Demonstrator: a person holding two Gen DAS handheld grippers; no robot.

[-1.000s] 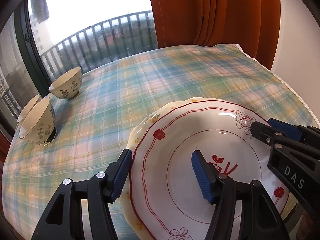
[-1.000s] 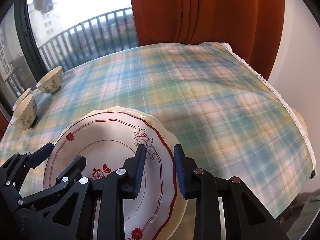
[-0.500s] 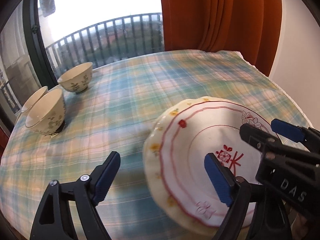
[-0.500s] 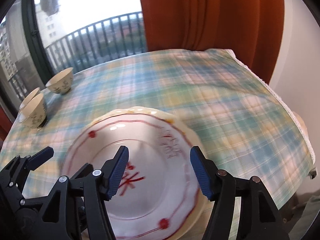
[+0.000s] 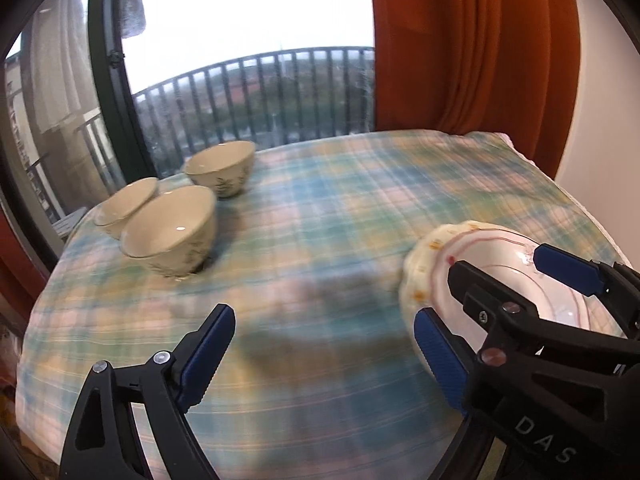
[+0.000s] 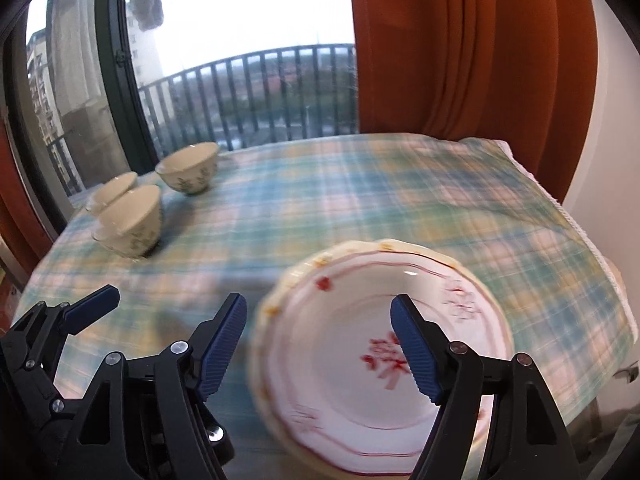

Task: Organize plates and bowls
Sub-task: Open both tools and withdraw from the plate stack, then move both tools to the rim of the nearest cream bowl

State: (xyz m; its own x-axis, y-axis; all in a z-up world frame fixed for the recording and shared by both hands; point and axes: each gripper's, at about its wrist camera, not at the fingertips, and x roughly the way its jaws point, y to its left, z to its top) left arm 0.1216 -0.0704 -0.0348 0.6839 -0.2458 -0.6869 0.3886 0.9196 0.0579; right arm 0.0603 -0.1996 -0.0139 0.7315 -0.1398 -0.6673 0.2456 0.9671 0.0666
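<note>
three bowls (image 5: 172, 236) far left, orange curtain (image 6: 460, 48) behind

Left gripper (image 5: 324, 354): jaws spread wide, nothing between the blue pads (image 5: 208, 350), held low over the table (image 5: 320, 208). Right gripper (image 6: 318, 344): jaws likewise wide apart, gripping nothing, just beside the left gripper on its right, over the table's near edge.

A plaid-clothed table (image 6: 360, 200) carries three bowls (image 6: 132, 224) and stacked plates (image 6: 360, 392).
</note>
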